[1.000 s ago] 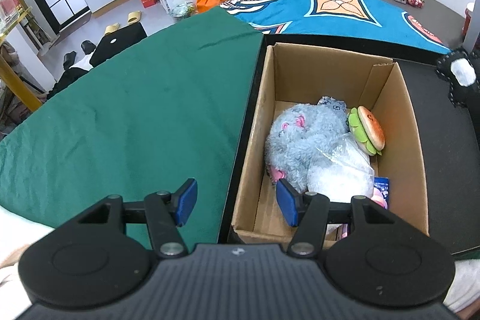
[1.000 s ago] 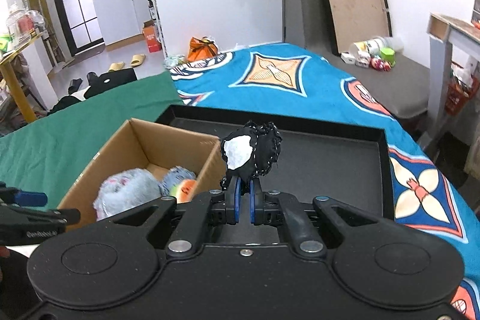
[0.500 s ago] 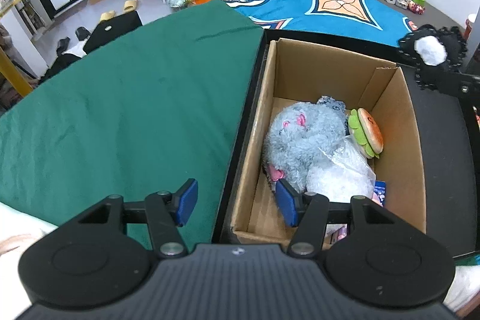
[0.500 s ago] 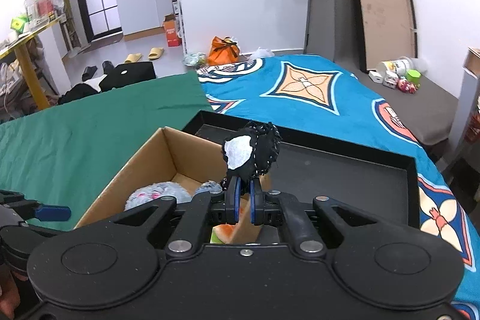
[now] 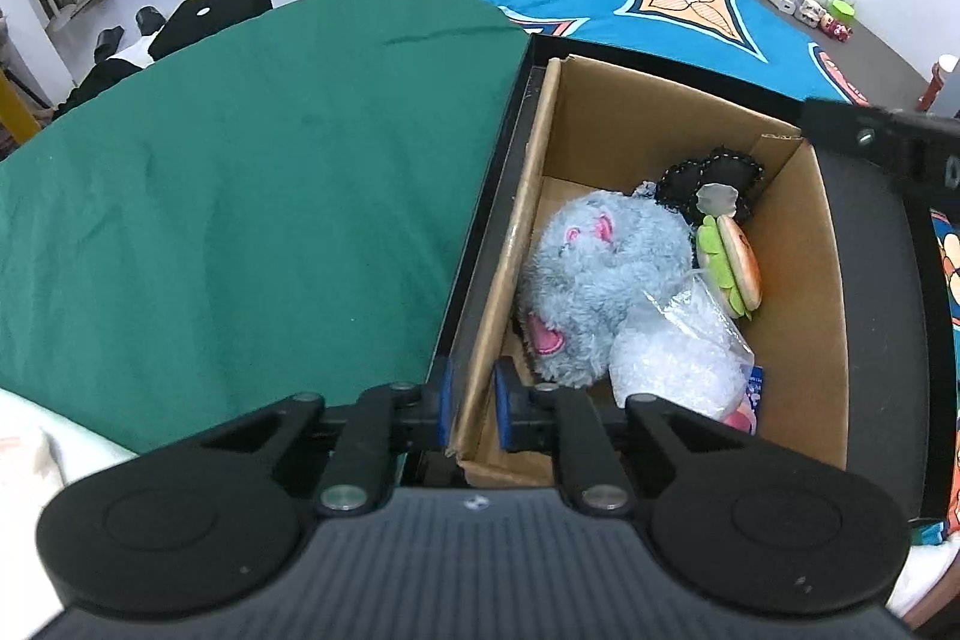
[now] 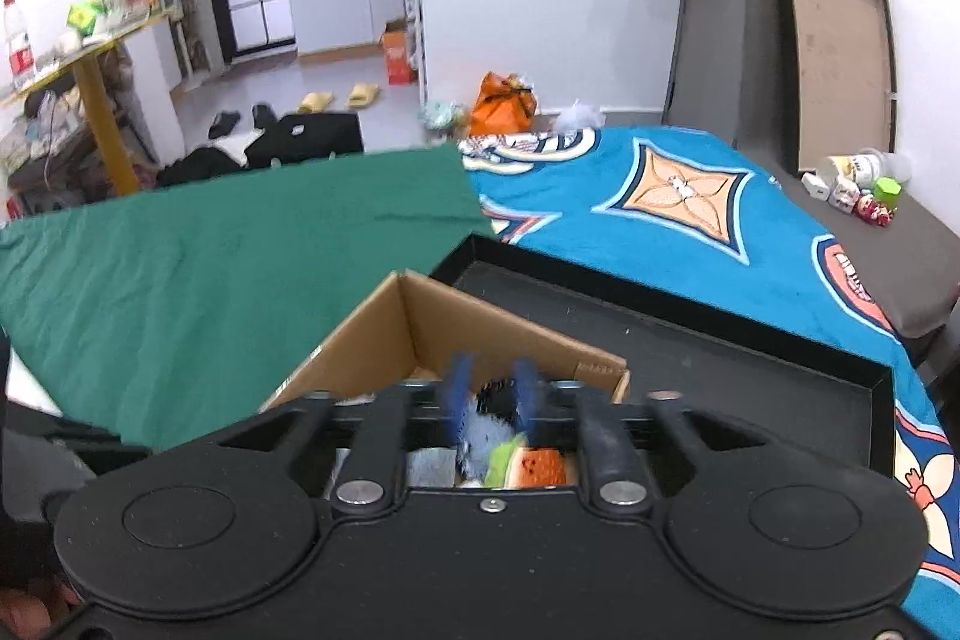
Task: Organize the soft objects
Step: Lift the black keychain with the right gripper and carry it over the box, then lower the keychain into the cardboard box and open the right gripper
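An open cardboard box [image 5: 600, 112] stands in a black tray [image 5: 870, 292]. Inside lie a grey plush [image 5: 606, 280], a burger plush [image 5: 735, 268], a white plush in a clear bag [image 5: 678, 358] and, in the far corner, a black toy with a white patch [image 5: 708, 184]. My left gripper [image 5: 472, 403] is shut on the box's left wall near the front corner. My right gripper [image 6: 493, 391] hovers over the box [image 6: 480, 334]. Its jaws are opening, with nothing gripped and the toys visible below the gap.
A green cloth [image 5: 240, 190] covers the surface left of the tray. A blue patterned blanket [image 6: 690, 196] lies beyond it. The tray floor [image 6: 720, 340] right of the box is bare. Shoes, an orange bag and furniture stand on the floor at the back.
My left jaws have closed onto the box wall. The right gripper moved left over the box and let go of the black toy, which now lies inside.
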`<state>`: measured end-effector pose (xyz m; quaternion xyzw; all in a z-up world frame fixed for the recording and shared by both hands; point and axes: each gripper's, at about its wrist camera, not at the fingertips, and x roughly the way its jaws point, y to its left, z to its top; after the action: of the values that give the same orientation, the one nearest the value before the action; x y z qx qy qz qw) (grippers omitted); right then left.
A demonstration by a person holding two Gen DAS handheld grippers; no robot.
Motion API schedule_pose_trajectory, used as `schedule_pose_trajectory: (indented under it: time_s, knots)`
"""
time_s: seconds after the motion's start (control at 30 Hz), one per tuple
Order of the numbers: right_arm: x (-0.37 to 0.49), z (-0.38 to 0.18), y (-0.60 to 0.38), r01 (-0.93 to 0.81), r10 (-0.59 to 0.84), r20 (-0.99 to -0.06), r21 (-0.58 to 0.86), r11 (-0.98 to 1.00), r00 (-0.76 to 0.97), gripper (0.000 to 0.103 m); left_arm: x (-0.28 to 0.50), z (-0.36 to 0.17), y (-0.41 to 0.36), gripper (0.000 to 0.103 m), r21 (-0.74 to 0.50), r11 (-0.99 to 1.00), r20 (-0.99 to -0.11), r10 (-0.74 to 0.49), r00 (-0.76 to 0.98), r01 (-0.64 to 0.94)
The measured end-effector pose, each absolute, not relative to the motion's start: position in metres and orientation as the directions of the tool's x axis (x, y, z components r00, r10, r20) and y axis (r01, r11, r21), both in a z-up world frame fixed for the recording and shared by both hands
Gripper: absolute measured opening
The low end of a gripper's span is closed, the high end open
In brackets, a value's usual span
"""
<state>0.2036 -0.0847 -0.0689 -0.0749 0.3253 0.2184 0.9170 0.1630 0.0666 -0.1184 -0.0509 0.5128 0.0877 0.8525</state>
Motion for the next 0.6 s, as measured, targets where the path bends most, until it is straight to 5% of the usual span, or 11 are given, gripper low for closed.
schedule_pose_trajectory:
  time_s: [0.6]
  knots:
    - [0.172,-0.084,-0.147,-0.33,0.294,-0.676,0.079,0.941,0.676,0.047,0.159,-0.108,0.063,0.022,0.027,0.979,-0.878,0.119,0.463,-0.2]
